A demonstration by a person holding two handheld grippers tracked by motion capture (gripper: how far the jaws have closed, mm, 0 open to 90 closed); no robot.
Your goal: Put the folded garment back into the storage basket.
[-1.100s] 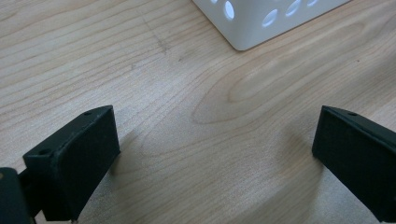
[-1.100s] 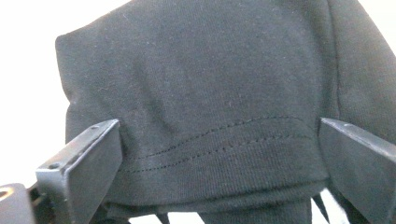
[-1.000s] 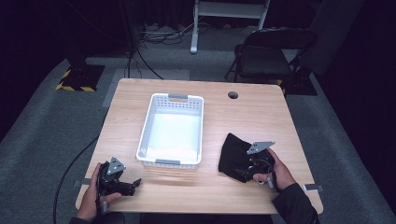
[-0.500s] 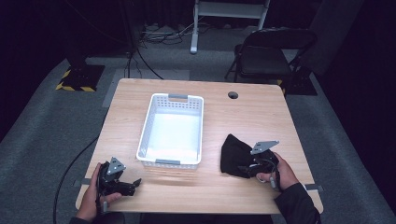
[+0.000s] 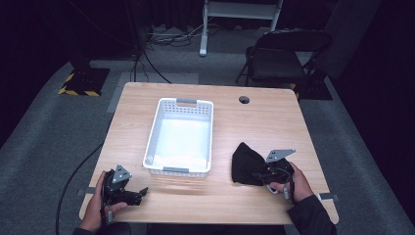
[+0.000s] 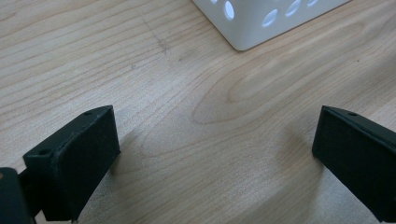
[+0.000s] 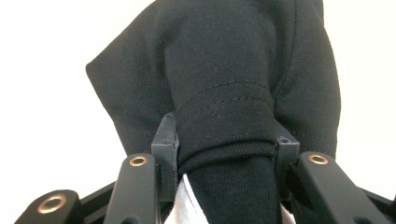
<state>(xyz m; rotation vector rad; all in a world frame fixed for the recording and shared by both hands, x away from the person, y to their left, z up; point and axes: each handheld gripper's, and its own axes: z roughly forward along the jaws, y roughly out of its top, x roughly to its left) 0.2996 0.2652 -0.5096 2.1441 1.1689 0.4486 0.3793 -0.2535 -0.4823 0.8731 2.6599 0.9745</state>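
Note:
A black cloth (image 5: 244,160) lies crumpled on the wooden table (image 5: 259,122), to the right of a white basket (image 5: 152,142). My right gripper (image 5: 256,175) is at the cloth's near right edge. In the right gripper view its jaws have just been closing, and the gripper (image 7: 224,140) is now shut on a stitched hem of the black cloth (image 7: 224,70), which bunches up between the pads. My left gripper (image 5: 142,191) rests near the table's front left corner. Its jaws (image 6: 215,154) stand wide open over bare wood with nothing between them.
The basket is empty, and its corner (image 6: 261,23) shows ahead of the left gripper. A small round hole (image 5: 243,100) sits in the tabletop at the back. A folding chair (image 5: 279,54) stands beyond the far edge.
The right hand has shifted slightly toward the table's right edge at the cloth's corner. The left hand and the basket have stayed put.

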